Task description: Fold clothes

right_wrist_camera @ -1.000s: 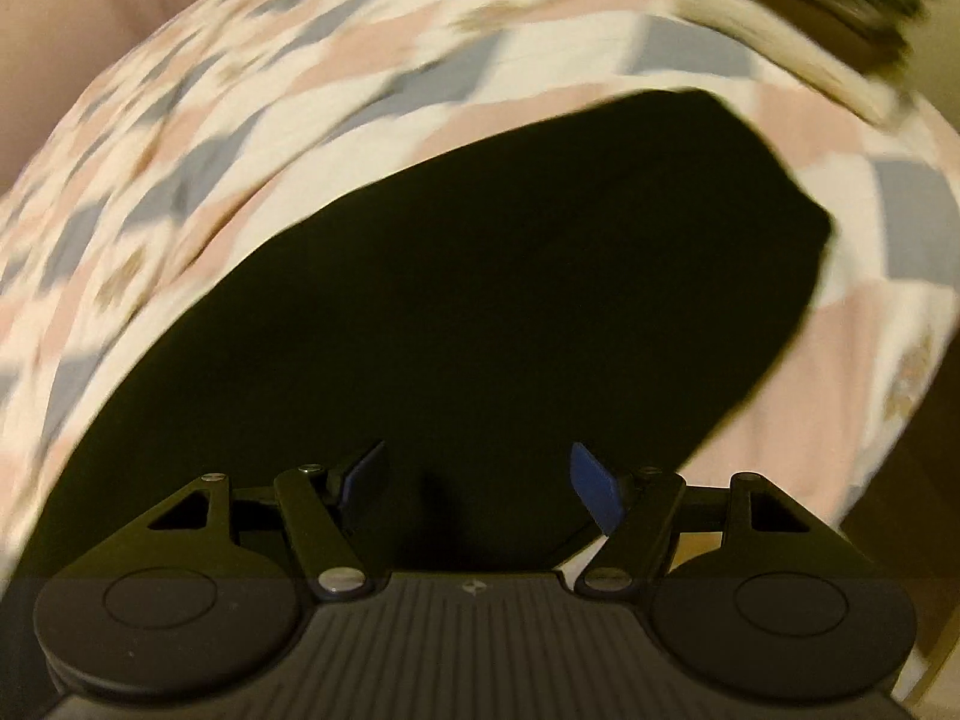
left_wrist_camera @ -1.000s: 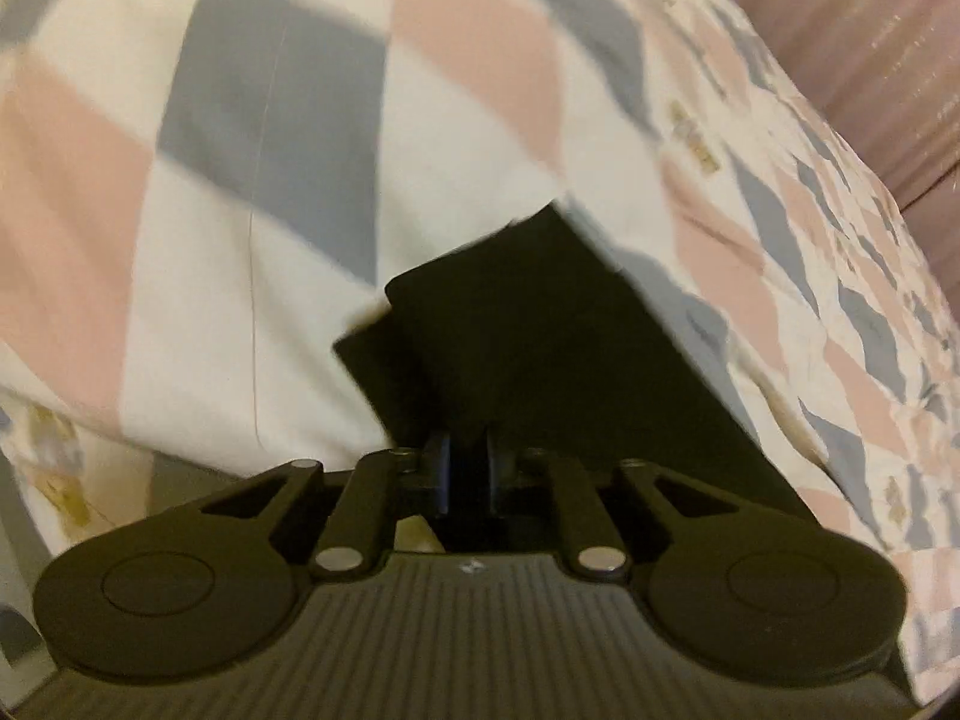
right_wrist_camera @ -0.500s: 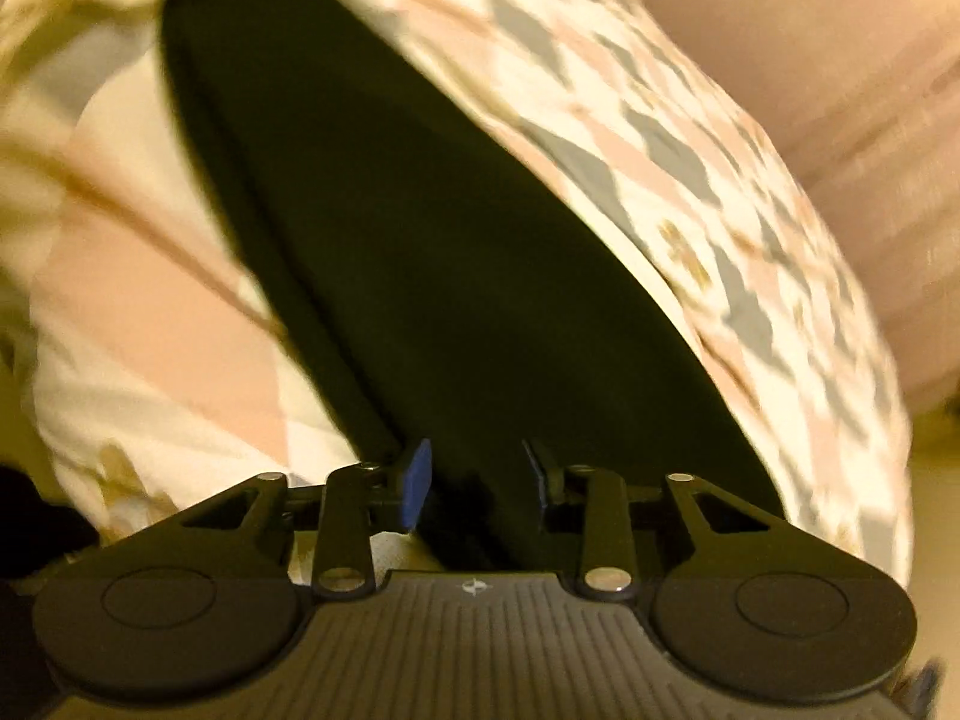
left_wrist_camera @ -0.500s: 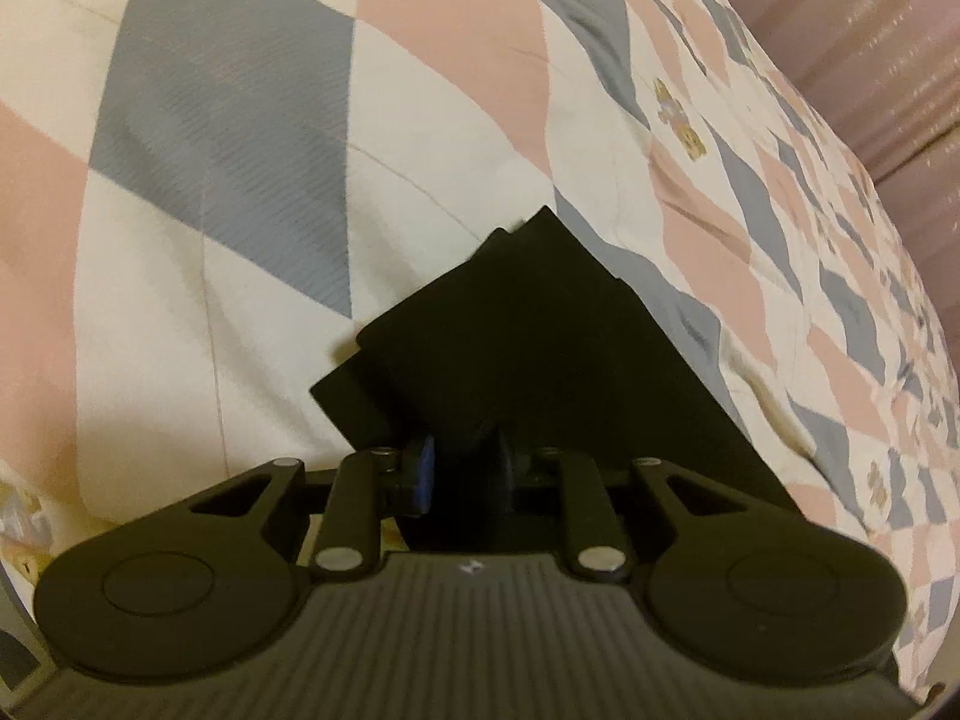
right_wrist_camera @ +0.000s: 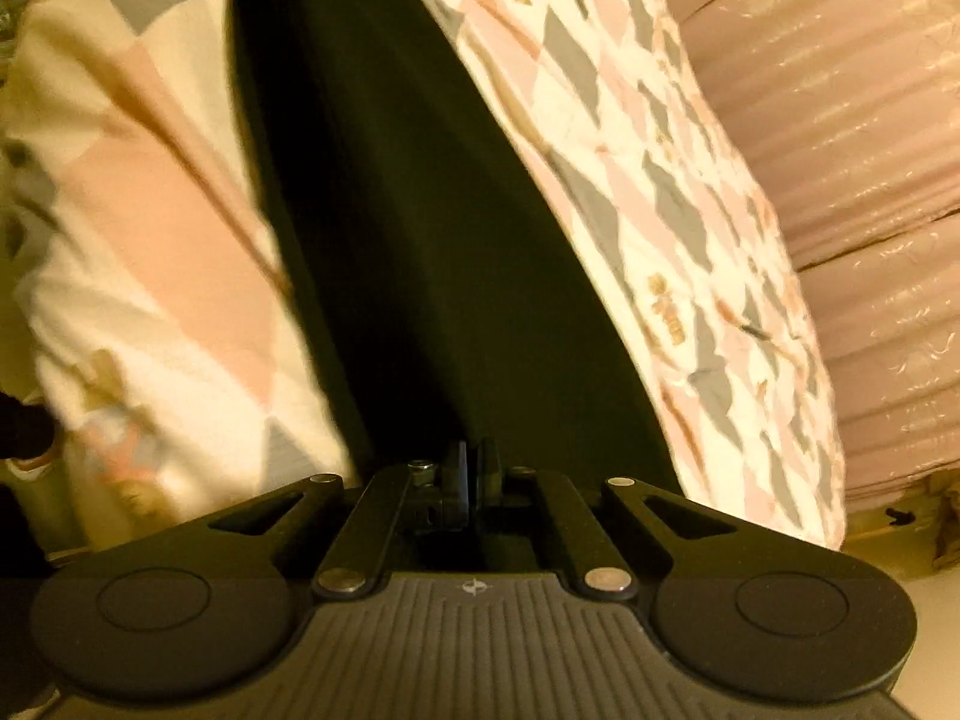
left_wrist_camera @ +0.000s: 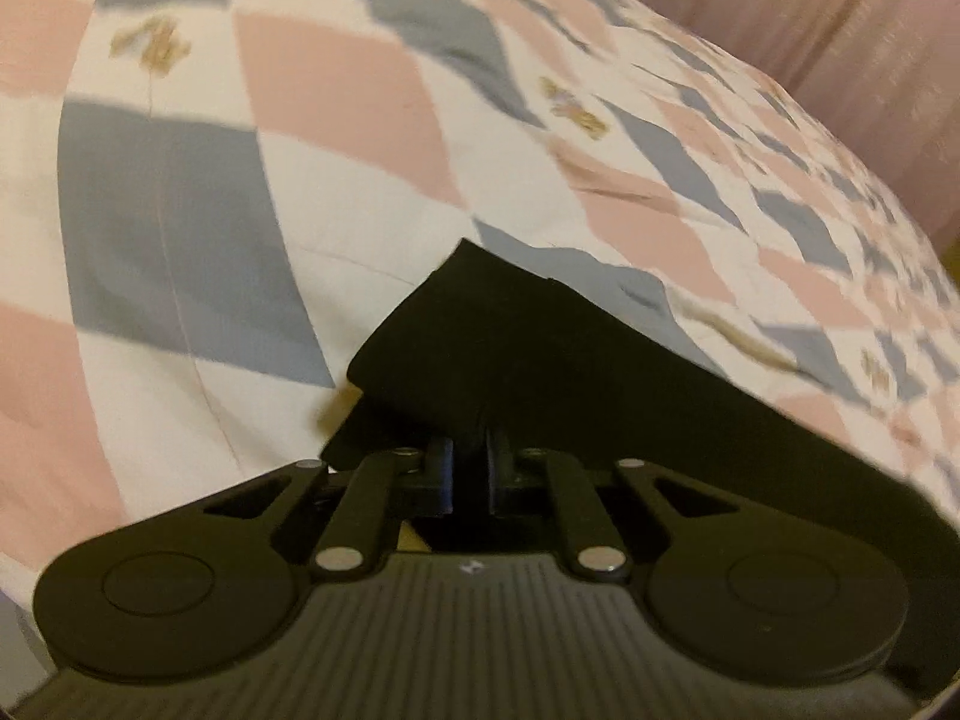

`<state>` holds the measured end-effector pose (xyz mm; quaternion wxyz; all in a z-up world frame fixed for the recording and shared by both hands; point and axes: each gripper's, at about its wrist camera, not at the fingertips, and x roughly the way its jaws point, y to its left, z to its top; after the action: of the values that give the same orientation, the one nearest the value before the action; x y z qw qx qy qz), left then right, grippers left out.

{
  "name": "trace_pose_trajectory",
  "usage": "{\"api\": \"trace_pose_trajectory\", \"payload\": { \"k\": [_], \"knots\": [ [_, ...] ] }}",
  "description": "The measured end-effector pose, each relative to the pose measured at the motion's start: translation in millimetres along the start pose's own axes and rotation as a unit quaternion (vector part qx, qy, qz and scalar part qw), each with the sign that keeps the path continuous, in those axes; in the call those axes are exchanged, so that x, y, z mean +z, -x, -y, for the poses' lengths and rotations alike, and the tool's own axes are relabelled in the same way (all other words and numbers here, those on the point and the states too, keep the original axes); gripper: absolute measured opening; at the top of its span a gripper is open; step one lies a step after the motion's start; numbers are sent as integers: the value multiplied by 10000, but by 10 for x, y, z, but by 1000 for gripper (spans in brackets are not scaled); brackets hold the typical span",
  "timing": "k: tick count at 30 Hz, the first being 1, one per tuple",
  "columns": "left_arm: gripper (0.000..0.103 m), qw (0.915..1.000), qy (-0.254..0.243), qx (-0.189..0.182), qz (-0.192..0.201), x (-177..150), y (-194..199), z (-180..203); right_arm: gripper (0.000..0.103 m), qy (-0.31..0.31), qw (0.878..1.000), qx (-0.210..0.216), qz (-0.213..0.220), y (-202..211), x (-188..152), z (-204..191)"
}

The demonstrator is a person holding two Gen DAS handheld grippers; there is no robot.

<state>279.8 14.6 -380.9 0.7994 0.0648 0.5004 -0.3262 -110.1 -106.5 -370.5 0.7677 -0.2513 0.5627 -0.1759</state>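
The black garment [left_wrist_camera: 540,348] is laid on a bed covered by a quilt [left_wrist_camera: 360,90] printed with pink, grey-blue and cream diamonds, and it is held at two places. In the left wrist view, the left gripper [left_wrist_camera: 469,468] is seen pinched tight on a folded corner, where at least two layers are stacked and a lower flap sticks out to the left. In the right wrist view, the right gripper [right_wrist_camera: 471,480] is likewise clamped on the cloth's near edge, from which a long dark band runs away across the quilt [right_wrist_camera: 630,180]. The fabric is judged to be light, soft and limp, so sagging is to be expected wherever it is unsupported; little slip is expected against the quilt. Corners and doubled edges are judged the best places to be gripped, since all layers can be caught together there. No weave or seams can be made out in the matte black surface. A pleated pinkish curtain [right_wrist_camera: 870,180] is seen beyond the bed.
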Motion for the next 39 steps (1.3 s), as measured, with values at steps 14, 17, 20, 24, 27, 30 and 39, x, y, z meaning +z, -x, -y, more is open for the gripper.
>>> {"api": "trace_pose_trajectory", "payload": {
  "k": [14, 17, 20, 24, 27, 30, 39],
  "knots": [
    [27, 9803, -1717, 910, -342, -205, -109, 185, 27, -2434, 9643, 911, -501, -38, -288, 428],
    [23, 9629, -2436, 1139, -234, -295, 82, 478, 28, -3552, 9282, 441, -1020, -15, -795, 773],
    [23, 9365, -3336, 1076, -149, -510, 225, 912, 28, -3270, 9358, 14, -1321, -6, -1127, 829],
    [24, 9235, -3706, 959, -231, -734, 204, 1353, 28, -2464, 9621, -5, -1167, -17, -1262, 720],
    [24, 9263, -3714, 592, -229, -821, 206, 1740, 28, -2184, 9725, 55, -813, -75, -1244, 643],
    [24, 9224, -3858, 69, -143, -946, 230, 2234, 28, -2432, 9677, 197, -633, -214, -1275, 646],
    [29, 9114, -3969, -798, -740, -1603, -107, 3345, 30, -3760, 9223, 833, -325, -230, -1387, 974]
  ]
}}
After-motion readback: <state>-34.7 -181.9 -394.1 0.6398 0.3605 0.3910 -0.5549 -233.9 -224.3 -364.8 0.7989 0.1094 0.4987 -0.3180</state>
